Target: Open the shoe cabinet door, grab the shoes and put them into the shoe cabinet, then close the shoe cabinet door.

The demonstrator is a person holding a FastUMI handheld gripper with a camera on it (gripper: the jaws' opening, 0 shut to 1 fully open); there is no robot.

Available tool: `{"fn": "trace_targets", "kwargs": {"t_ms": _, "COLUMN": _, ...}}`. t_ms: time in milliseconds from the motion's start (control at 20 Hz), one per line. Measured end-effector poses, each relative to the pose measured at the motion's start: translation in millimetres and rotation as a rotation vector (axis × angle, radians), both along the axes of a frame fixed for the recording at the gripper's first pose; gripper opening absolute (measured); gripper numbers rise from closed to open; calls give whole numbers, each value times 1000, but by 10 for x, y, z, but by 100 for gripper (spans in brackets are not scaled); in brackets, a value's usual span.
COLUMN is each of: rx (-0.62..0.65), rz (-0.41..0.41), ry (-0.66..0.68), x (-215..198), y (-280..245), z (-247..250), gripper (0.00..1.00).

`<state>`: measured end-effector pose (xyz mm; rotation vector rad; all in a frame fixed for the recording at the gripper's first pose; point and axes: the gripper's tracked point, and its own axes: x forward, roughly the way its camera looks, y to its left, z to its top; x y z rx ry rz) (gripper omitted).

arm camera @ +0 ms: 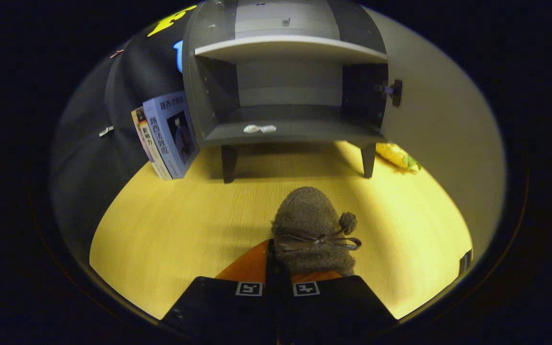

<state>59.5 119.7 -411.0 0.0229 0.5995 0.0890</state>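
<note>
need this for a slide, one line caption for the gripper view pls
Hand-held gripper shut on a fuzzy brown shoe, facing the open shoe cabinet on the wooden floor.

You have warm, rather dim light here, and it falls from above onto the yellow wooden table (170, 230), which is the brightest part. The grey open shoe cabinet (285, 91) throws a soft shadow under its legs, and its lower compartment is dark inside. The fuzzy brown-grey shoe with a ribbon bow (312, 230) is sharp. The fisheye lens bends the cabinet shelf and the table edge strongly. The black gripper (276, 273), its jaws close together, stays almost without detail.
</note>
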Motion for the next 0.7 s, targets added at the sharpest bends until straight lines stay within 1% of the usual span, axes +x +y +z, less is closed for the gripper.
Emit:
{"fn": "trace_targets", "kwargs": {"t_ms": 100, "rx": -10, "rz": 11, "ry": -27, "x": 98, "y": -46, "z": 359, "gripper": 9}}
{"fn": "trace_targets", "kwargs": {"t_ms": 200, "rx": -3, "rz": 4, "ry": -57, "x": 212, "y": -106, "z": 771, "gripper": 9}}
{"fn": "trace_targets", "kwargs": {"t_ms": 500, "rx": -48, "rz": 6, "ry": -155, "x": 560, "y": -242, "z": 1986, "gripper": 8}}
{"fn": "trace_targets", "kwargs": {"t_ms": 700, "rx": 41, "rz": 12, "ry": -201, "x": 876, "y": -182, "z": 2680, "gripper": 8}}
